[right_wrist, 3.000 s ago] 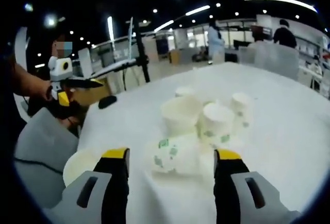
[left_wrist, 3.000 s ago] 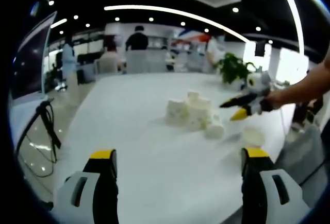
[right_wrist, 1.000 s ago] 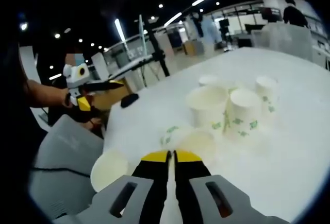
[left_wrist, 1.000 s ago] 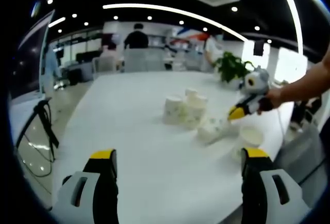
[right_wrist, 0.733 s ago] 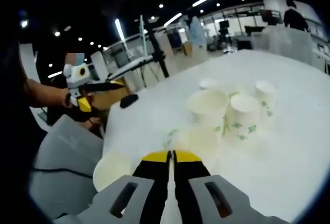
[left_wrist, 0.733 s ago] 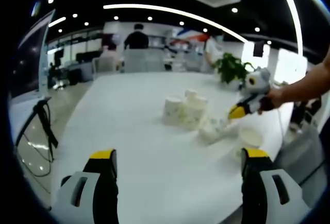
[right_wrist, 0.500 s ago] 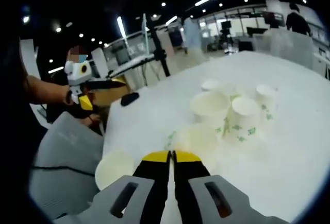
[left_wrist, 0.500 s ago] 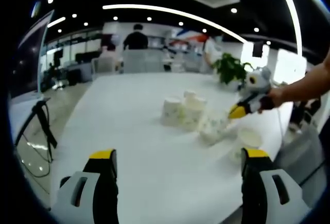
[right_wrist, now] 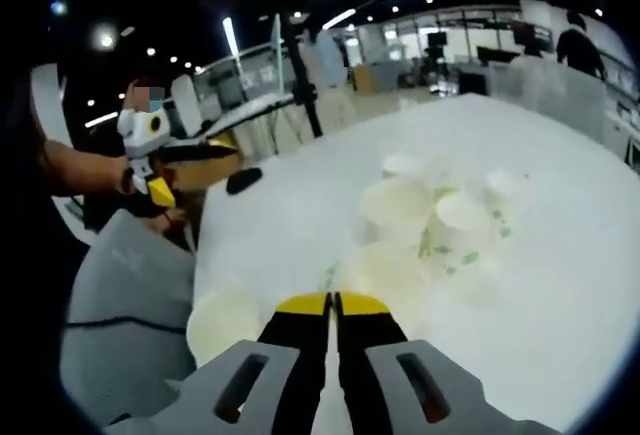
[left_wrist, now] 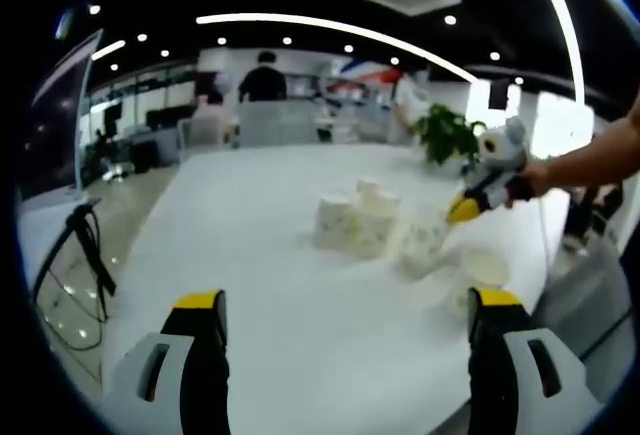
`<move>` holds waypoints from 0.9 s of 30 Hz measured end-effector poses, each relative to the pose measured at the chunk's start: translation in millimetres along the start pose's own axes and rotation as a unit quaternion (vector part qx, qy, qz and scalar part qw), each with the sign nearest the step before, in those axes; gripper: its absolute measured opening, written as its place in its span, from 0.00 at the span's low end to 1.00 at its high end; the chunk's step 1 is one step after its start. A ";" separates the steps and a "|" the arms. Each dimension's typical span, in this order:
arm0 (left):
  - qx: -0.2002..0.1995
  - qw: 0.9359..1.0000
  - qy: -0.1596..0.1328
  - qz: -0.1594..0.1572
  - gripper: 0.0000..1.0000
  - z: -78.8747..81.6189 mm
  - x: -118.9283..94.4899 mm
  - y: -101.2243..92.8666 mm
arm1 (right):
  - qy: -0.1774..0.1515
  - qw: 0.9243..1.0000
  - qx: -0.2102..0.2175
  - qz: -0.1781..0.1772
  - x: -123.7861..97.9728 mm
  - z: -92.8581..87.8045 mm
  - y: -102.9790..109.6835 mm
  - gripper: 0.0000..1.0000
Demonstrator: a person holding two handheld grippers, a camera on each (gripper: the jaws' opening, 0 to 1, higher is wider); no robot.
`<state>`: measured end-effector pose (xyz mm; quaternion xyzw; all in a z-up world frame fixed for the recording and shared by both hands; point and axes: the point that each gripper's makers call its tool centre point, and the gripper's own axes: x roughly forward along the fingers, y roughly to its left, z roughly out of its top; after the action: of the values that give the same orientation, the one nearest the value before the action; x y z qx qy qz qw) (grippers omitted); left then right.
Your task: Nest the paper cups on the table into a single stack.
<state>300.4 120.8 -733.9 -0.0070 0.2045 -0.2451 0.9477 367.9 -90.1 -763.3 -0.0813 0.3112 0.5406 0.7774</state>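
Several white paper cups with green print stand bunched (left_wrist: 360, 220) in the middle of the white table (left_wrist: 280, 295); the same bunch of cups (right_wrist: 420, 205) lies ahead of my right gripper. My right gripper (right_wrist: 333, 305) is shut on the near rim of one paper cup (right_wrist: 385, 267). In the left gripper view that held cup (left_wrist: 424, 240) hangs upright beside the bunch, with the right gripper (left_wrist: 464, 207) pinching its rim. Another cup (left_wrist: 484, 267) stands apart near the table's edge, also the lone cup (right_wrist: 222, 321). My left gripper (left_wrist: 347, 300) is wide open above bare table, well short of the cups.
A chair back (right_wrist: 125, 295) stands at the table's near edge. A black tripod (right_wrist: 300, 65) and a small black object (right_wrist: 243, 180) are by the far side. People sit at a distant table (left_wrist: 265, 80). A plant (left_wrist: 447, 133) stands beyond the cups.
The cup in my right gripper has gone from lying tilted on the table to upright and slightly raised beside the bunch. My left gripper has stayed open in place.
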 end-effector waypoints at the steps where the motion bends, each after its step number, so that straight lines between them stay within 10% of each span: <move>1: 0.001 1.000 -0.001 0.000 0.98 0.5 -0.5 0.2 | 0.001 1.000 -0.003 -0.002 -1.3 1.6 -0.9 0.00; 27: 0.019 1.000 -0.007 -0.009 0.98 19.3 -3.7 3.8 | 0.065 0.994 -0.069 -0.045 -49.2 75.8 -24.6 0.00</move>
<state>306.7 124.2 -715.2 0.0077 0.1932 -0.2580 0.9466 409.0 -103.8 -680.2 -0.1835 0.3194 0.5189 0.7714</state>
